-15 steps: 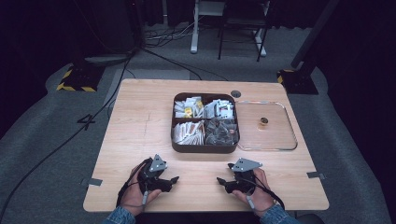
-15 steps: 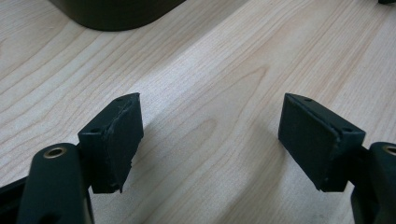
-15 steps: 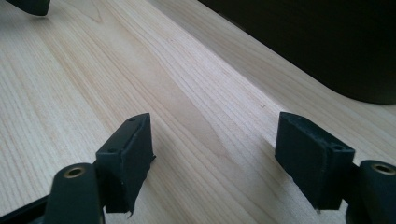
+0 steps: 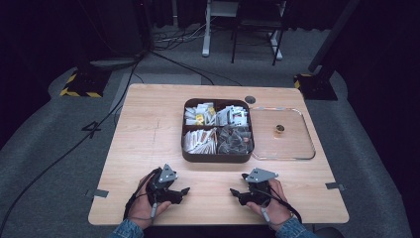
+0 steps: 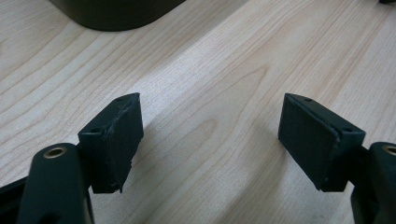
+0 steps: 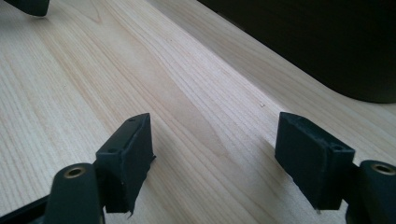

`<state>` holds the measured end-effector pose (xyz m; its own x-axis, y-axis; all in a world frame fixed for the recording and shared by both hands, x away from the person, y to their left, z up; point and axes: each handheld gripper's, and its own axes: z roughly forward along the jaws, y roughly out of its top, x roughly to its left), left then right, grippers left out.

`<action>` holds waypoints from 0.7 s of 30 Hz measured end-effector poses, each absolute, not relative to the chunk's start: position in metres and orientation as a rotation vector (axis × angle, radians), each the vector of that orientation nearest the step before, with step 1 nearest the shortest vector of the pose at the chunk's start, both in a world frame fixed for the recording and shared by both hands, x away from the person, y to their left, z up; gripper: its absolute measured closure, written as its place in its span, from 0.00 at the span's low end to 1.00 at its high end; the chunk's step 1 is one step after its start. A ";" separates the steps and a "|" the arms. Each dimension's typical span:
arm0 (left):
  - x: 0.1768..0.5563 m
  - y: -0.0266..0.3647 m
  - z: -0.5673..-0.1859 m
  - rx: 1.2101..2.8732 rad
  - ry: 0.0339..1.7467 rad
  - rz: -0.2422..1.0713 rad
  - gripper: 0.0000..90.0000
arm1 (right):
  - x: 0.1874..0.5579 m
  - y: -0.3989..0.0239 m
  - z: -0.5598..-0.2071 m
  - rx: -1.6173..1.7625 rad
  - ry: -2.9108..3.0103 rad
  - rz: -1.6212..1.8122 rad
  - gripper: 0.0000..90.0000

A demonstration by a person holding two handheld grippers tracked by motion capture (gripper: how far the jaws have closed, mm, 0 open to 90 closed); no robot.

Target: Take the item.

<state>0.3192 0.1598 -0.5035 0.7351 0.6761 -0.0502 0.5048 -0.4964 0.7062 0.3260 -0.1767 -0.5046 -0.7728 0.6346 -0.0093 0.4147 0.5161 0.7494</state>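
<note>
Grippers rest low over the near edge of the wooden table (image 4: 148, 124), one in each of the person's hands, with bare tabletop between them. Left gripper (image 4: 184, 190) points inward toward the table's middle; in the left gripper view its two black jaws stand wide apart with nothing between them — only wood grain shows in the gap. Right gripper (image 4: 233, 191) mirrors it, pointing inward from the other side; in the right gripper view its jaws are likewise spread wide and hold nothing. Nearest object to both is the dark brown compartment box (image 4: 218, 157), which sits just beyond them toward the table's middle, apart from either gripper. Its four compartments hold small packets — white and yellow ones at the far left, white ones at the far right and near left, darker clear-wrapped ones at the near right. A clear lid (image 4: 292, 148) lies flat just beside the box's right wall, a small brown knob (image 4: 280, 130) on it.
</note>
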 end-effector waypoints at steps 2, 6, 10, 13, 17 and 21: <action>0.319 0.160 -0.503 2.204 0.886 0.301 0.25 | 0.325 -0.177 -0.504 0.865 2.474 1.120 0.43; 0.319 0.160 -0.503 2.205 0.885 0.304 0.25 | 0.324 -0.175 -0.502 0.848 2.467 1.112 0.56; 0.319 0.160 -0.503 2.204 0.886 0.301 0.25 | 0.326 -0.174 -0.494 0.885 2.479 1.136 0.58; 0.319 0.160 -0.503 2.203 0.888 0.298 0.25 | 0.330 -0.175 -0.484 0.905 2.485 1.144 0.57; 0.319 0.159 -0.503 2.214 0.882 0.314 0.25 | 0.335 -0.177 -0.473 0.941 2.497 1.165 0.56; 0.318 0.157 -0.504 2.224 0.876 0.327 0.24 | 0.342 -0.180 -0.454 0.956 2.448 1.215 0.54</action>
<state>0.3184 0.1569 -0.5036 0.7380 0.6744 -0.0234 0.4939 -0.5161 0.6998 0.3421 -0.1805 -0.4536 -0.7550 0.6523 0.0670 0.4476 0.4381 0.7796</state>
